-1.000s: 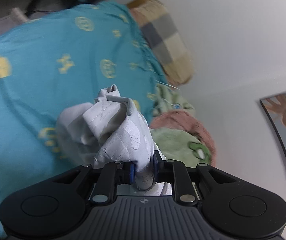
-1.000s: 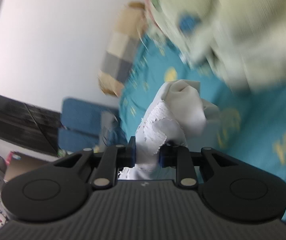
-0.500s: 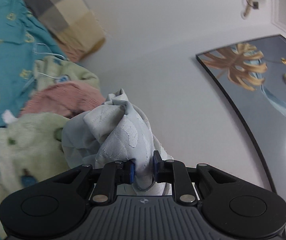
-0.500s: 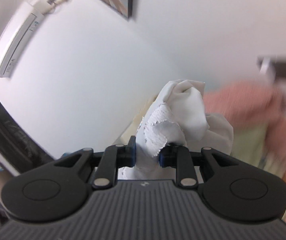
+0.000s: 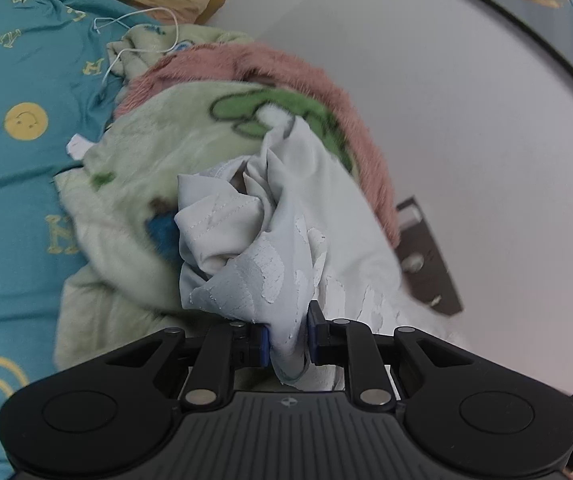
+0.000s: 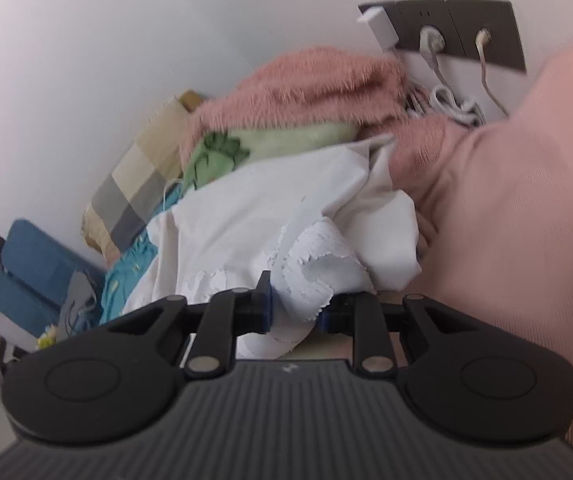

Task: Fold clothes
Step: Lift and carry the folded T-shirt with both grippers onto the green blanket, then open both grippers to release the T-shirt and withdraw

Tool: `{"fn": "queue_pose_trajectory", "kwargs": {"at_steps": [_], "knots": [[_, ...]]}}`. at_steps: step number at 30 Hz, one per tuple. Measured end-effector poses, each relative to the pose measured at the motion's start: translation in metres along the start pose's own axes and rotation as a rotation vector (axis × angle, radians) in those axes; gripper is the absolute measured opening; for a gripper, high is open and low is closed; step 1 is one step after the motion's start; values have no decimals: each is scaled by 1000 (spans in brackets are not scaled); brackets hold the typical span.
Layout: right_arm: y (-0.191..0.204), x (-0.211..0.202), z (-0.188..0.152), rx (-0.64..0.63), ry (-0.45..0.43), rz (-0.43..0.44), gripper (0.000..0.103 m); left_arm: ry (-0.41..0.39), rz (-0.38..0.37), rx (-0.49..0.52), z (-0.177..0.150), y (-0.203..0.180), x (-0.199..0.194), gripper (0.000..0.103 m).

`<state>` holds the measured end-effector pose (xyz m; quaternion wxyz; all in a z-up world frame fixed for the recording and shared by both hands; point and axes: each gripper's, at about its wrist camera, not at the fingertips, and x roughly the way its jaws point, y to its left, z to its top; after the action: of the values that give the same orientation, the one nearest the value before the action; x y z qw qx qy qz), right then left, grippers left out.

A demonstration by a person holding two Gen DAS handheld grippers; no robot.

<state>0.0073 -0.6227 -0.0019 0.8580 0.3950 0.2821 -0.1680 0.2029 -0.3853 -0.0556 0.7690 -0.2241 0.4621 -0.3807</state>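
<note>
A second before, both cameras had looked out over open teal sheet with the pale cloth hanging bunched in front of them; half a second later they had swung up toward bare wall. Now they had come down again, and the white garment (image 5: 286, 240) was spreading over the green and pink fleece blanket (image 5: 134, 184) heaped at the wall end of the bed (image 5: 18, 60).

The left hand-held gripper (image 5: 288, 344) was pinched nearly shut on a wad of the garment, the cloth squeezed between its blue pads. The right hand-held gripper (image 6: 292, 312) stood a little wider but likewise had a crumpled, cracked-print corner of the same garment between its fingers. A pink sleeve (image 6: 526, 220) filled the right side of that view, beneath the wall socket (image 6: 446, 28).

From the right wrist the garment (image 6: 254, 220) looked broader and flatter than it had, a long edge stretched toward the checked pillow (image 6: 134, 184). I took that as a swing to throw it open and lay it down. It was not yet flat: folds were still bunched near both grips, and it lay on the lumpy blanket, not the sheet.
</note>
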Motion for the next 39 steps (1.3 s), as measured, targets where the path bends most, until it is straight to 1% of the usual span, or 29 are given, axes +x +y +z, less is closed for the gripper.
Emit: {"fn": "queue_pose_trajectory", "kwargs": {"at_steps": [2,4,7,8,10,11,12,13,14,15,16,17,18,19,23,28,32,36,39], "knots": [[1,-4,-11,-2,19,-13,24,15,27,38,-10,5,-3,19],[1,-7,-19,-6,17,-18,25,30,53,77,-20,9,-6,22],[5,-14,-20,-12,15,-21,26,18,100,133,-23,-2,-15,24],[7,-18,-20,-8,17,-22,27,15,116,153,-24,-8,-21,28],[8,-28,-19,-3,9,-38,31,20,158,205,-26,-21,-31,41],[10,-34,-20,-8,2,-47,32,18,188,239,-26,-30,-36,43],[11,-42,-20,-15,-7,-51,37,19,214,273,-28,-38,-43,51],[13,-49,-19,-22,-16,-52,49,20,224,307,-32,-47,-53,66],[16,-59,-21,-35,-30,-50,56,5,223,339,-34,-54,-62,74],[21,-68,-23,-51,-44,-46,70,-26,228,379,-38,-64,-74,88],[26,-78,-26,-67,-59,-42,76,-59,233,419,-42,-75,-87,91],[30,-88,-28,-83,-74,-39,76,-91,238,458,-46,-86,-101,96],[35,-98,-30,-100,-89,-35,79,-106,240,481,-50,-94,-113,100],[40,-107,-33,-116,-104,-32,83,-120,242,502,-54,-102,-124,101],[59,-147,-43,-181,-164,-17,83,-182,245,574,-70,-131,-175,103],[83,-194,-57,-266,-235,-3,83,-277,256,606,-88,-152,-234,103],[107,-219,-84,-374,-270,-22,83,-334,254,600,-105,-156,-274,103],[123,-235,-115,-456,-317,-33,83,-394,249,593,-125,-150,-309,103],[128,-239,-137,-487,-344,-35,83,-391,237,586,-141,-139,-325,103]]}}
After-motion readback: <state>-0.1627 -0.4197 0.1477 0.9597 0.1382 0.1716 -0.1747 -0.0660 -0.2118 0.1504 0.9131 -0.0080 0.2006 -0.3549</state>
